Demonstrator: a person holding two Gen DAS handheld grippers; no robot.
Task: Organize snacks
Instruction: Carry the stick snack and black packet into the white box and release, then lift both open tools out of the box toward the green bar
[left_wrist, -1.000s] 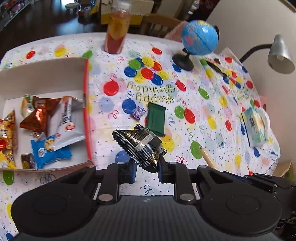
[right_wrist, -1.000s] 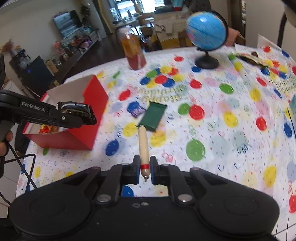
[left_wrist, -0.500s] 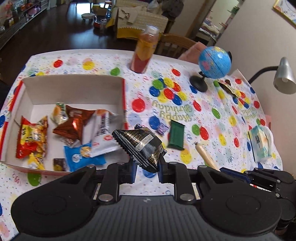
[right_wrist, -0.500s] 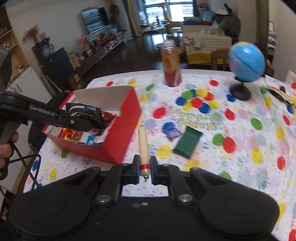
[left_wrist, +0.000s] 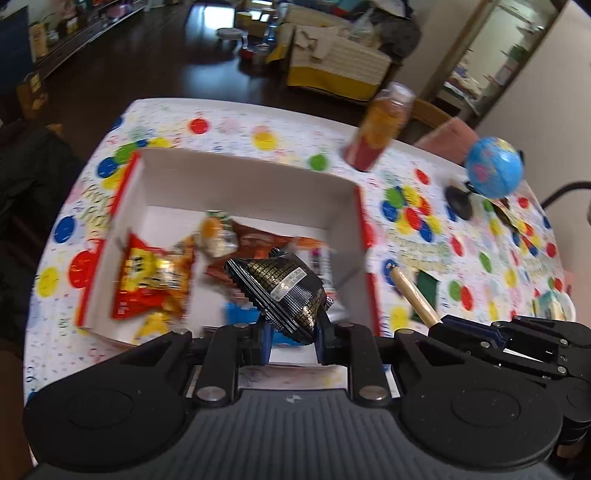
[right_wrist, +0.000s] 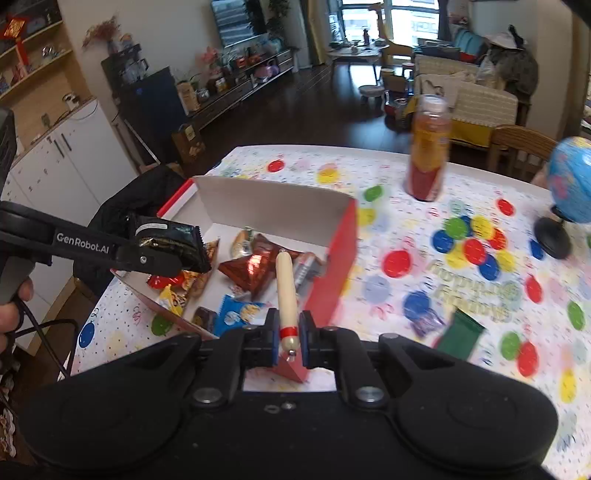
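My left gripper (left_wrist: 293, 334) is shut on a black-and-gold snack packet (left_wrist: 282, 286) and holds it above the open red-and-white box (left_wrist: 243, 184); the packet also shows in the right wrist view (right_wrist: 170, 243). The box holds several snacks, among them a red-and-yellow bag (left_wrist: 151, 277) and a blue packet (right_wrist: 236, 314). My right gripper (right_wrist: 290, 338) is shut on a tan sausage stick (right_wrist: 286, 291) with a red band, held above the box's right wall (right_wrist: 336, 269). A green packet (right_wrist: 458, 336) and a small purple packet (right_wrist: 424, 323) lie on the tablecloth to the right of the box.
The table wears a spotted birthday cloth (right_wrist: 480, 280). An orange-red drink bottle (right_wrist: 428, 147) stands behind the box. A blue globe (left_wrist: 493, 171) on a black stand is at the far right. A tissue pack (left_wrist: 552, 304) lies near the right edge. A chair (right_wrist: 517, 147) stands behind the table.
Both grippers have moved left toward the box with their loads. The black packet is now over the box interior and the sausage stick is over its right wall.
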